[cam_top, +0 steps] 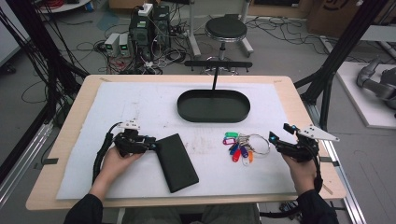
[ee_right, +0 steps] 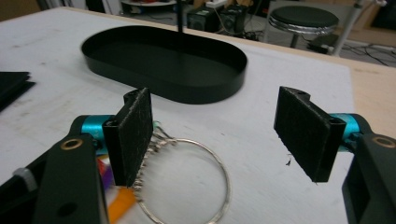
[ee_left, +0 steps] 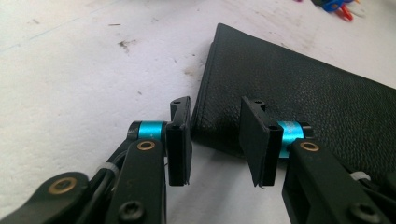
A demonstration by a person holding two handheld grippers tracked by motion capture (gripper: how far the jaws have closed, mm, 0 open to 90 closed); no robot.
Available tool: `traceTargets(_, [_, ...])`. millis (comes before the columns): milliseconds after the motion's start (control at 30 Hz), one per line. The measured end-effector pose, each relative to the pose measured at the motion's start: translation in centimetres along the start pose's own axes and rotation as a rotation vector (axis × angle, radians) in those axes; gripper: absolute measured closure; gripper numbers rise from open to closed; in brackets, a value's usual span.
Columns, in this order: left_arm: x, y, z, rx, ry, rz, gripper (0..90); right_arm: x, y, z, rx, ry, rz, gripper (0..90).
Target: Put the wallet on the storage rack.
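wallet (cam_top: pixel 176 161), black, flat on the white mat (cam_top: pixel 140 102) of the counter (cam_top: pixel 70 121), left of centre, long axis running toward the person and slightly right. grained leather surface seen in the left gripper view (ee_left: pixel 299 88).

left claw (cam_top: pixel 152 142) held in the person's left hand (cam_top: pixel 116 161), low at the wallet's far left corner. left gripper view: jaws parted a little, released, nothing between the pads; the wallet's corner edge lies just beyond the gap, the right pad (ee_left: pixel 254 140) over its edge. contact with the wallet cannot be told.

key bunch (cam_top: pixel 240 147): large metal ring (cam_top: pixel 259 143) with coloured tags, green, purple, blue, red, orange, lying right of centre on the mat, well apart from the wallet.

right claw (cam_top: pixel 279 135) in the right hand (cam_top: pixel 299 168), just right of the ring. right gripper view: jaws wide apart, released; the ring (ee_right: pixel 196 182) lies on the mat below, between them, nearer the left pad (ee_right: pixel 133 135); orange and purple tags at lower left, blurred.

tray (cam_top: pixel 213 105), black, oval, shallow, at the far middle of the mat, nothing in it; a thin black post rises behind it.

beyond the counter: round stool (cam_top: pixel 226 29), electronics boxes, cables on the floor.
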State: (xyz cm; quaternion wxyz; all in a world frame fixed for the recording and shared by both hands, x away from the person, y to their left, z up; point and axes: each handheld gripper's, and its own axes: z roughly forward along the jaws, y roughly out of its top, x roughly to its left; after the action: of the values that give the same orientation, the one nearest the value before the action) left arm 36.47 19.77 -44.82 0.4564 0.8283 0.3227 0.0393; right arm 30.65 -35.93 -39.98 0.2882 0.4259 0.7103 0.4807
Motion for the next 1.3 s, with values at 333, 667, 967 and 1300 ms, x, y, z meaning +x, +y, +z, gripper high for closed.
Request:
traceTargets(333, [-1.5,-0.3,-0.3,-0.004,0.073,-0.086,69.4,5.8,1.4,1.0,-0.030,0.139,-0.072,28.7])
traceTargets(667, [-2.5,-0.4,-0.3,-0.015,0.121,-0.151,71.7,11.5,1.6,2.8,-0.025,0.331,-0.092,28.1])
traceTargets(967, [-2.4,-0.3,-0.3,-0.011,0.126,-0.158,73.2,19.7,0.3,4.8,0.092,0.487,-0.309,28.5])
traceTargets(1300, [-2.4,-0.4,-0.3,-0.014,0.125,-0.162,73.1,26.2,-2.3,6.4,0.197,0.531,-0.528,29.2])
